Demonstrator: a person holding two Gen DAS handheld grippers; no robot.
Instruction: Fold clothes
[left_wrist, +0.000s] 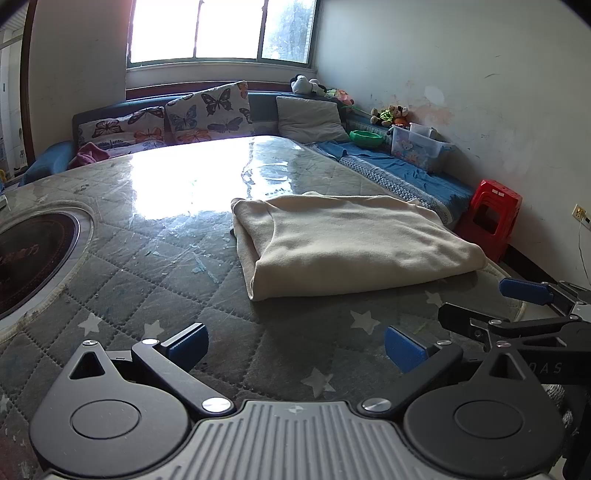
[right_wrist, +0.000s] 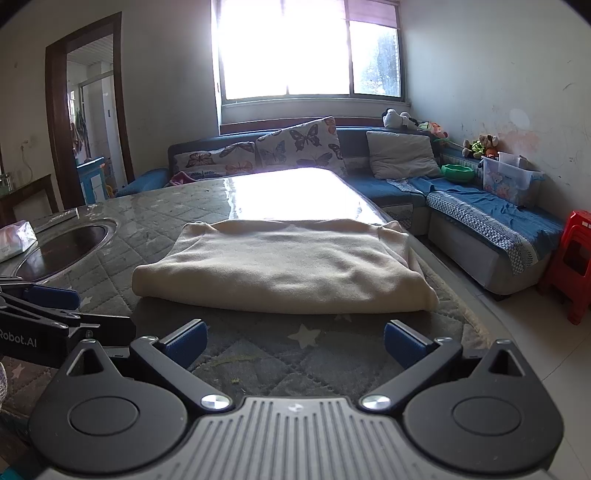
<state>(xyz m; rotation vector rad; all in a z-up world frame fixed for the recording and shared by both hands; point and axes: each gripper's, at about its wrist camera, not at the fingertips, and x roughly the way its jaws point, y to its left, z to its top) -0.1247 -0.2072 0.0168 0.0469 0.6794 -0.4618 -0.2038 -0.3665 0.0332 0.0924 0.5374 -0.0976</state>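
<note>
A cream garment (left_wrist: 343, 240) lies folded into a thick rectangle on the quilted grey table cover (left_wrist: 155, 280); it also shows in the right wrist view (right_wrist: 280, 266). My left gripper (left_wrist: 295, 347) is open and empty, held just in front of the garment's near edge, to its left. My right gripper (right_wrist: 295, 341) is open and empty, facing the garment's near fold. The right gripper also shows at the right edge of the left wrist view (left_wrist: 532, 306). The left gripper shows at the left edge of the right wrist view (right_wrist: 44, 314).
A round inset cooktop (left_wrist: 33, 258) sits in the table at the left. A tissue pack (right_wrist: 14, 240) lies beside it. A blue corner sofa (right_wrist: 461, 214) with butterfly cushions runs behind and to the right. A red stool (left_wrist: 491, 221) stands by the wall.
</note>
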